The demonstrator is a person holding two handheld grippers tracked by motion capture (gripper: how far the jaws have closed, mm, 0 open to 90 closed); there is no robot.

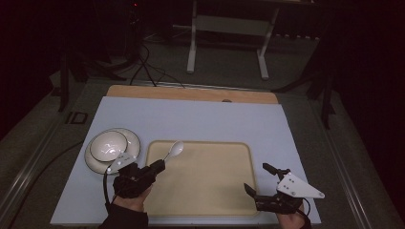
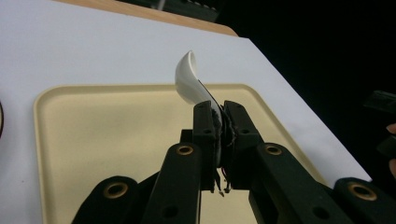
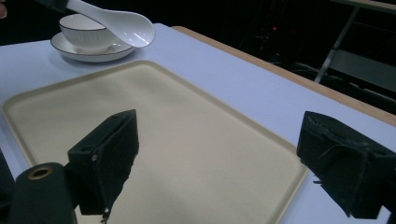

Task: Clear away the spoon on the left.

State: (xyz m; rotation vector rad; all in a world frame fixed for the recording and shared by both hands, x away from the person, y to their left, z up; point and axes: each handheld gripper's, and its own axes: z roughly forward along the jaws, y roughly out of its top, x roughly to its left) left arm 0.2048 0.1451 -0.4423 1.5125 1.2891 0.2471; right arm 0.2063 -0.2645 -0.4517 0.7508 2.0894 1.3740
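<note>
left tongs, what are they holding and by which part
The left tongs are shut on a white ceramic spoon, gripping the end of its handle, with the bowl end sticking out over the beige tray. The right tongs stand open, holding nothing.

High view: set above the table's near side, faced forward and down.
Gripper views: set low and close; the tray (image 2: 93, 154) is shared.

The tray (image 1: 200, 179) is sitting mid-table; the bowl (image 1: 108, 145) is resting on a plate (image 1: 133, 143) just left of the tray's far-left corner. The spoon (image 1: 175, 149) is hanging over that corner, and the right gripper (image 1: 260, 183) is hovering at the tray's near-right corner.
</note>
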